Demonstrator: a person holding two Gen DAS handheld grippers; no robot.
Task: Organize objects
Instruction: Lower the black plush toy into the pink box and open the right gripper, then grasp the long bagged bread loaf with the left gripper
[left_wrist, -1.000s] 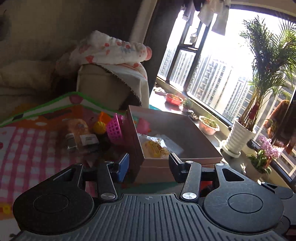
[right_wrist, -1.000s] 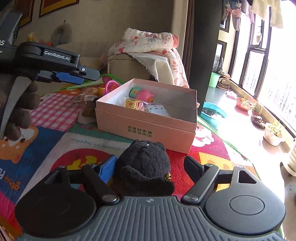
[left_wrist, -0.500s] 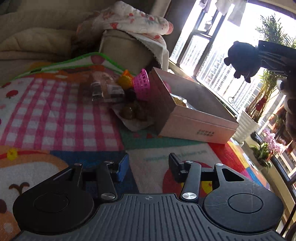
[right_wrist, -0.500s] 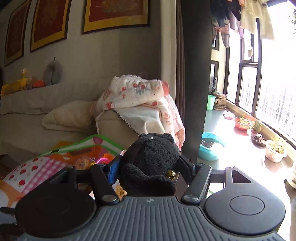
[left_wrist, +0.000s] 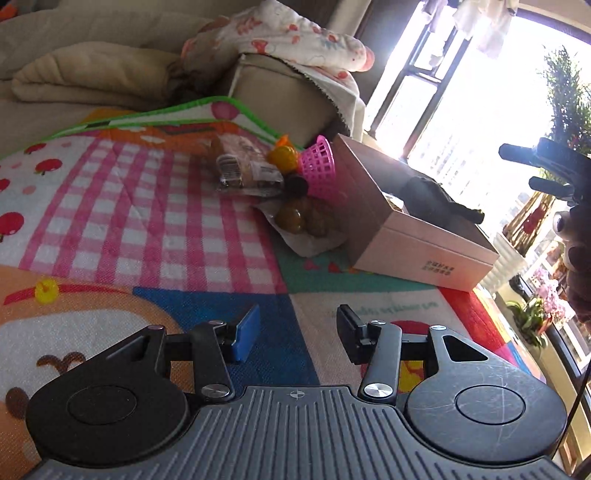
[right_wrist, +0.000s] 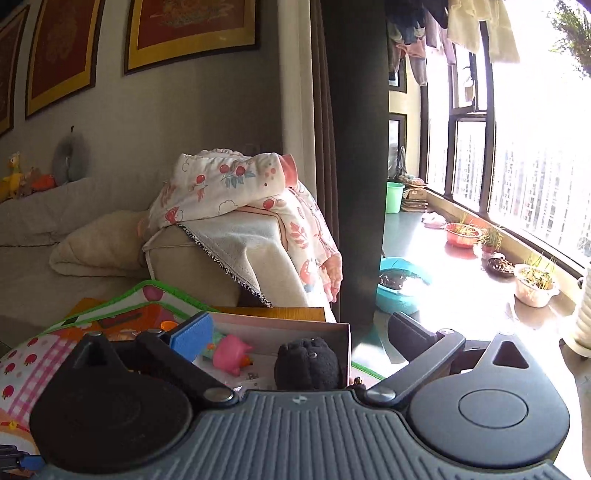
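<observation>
The pink cardboard box (left_wrist: 424, 254) stands open on the play mat (left_wrist: 122, 206). A black plush toy (left_wrist: 430, 199) lies inside it, seen in the right wrist view as a black plush toy (right_wrist: 306, 363) beside a pink pig toy (right_wrist: 231, 354) against the box wall (right_wrist: 295, 326). My right gripper (right_wrist: 301, 332) hovers above the box with its jaws opening wide; the plush lies free below them, untouched by the pads. In the left wrist view the right gripper (left_wrist: 517, 166) shows at the upper right. My left gripper (left_wrist: 295, 326) is open and empty, low over the mat, short of the box.
Left of the box lie a pink basket (left_wrist: 319, 170), an orange toy (left_wrist: 282, 157), a wrapped snack (left_wrist: 243, 171) and brown round fruits (left_wrist: 299, 218) on a bag. Behind is a sofa arm (right_wrist: 207, 266) draped with cloth. Plant pots (right_wrist: 533, 282) line the window sill.
The right gripper opened and let go of the black plush, which now lies in the box. The left gripper drew back from the box and sank toward the mat.
</observation>
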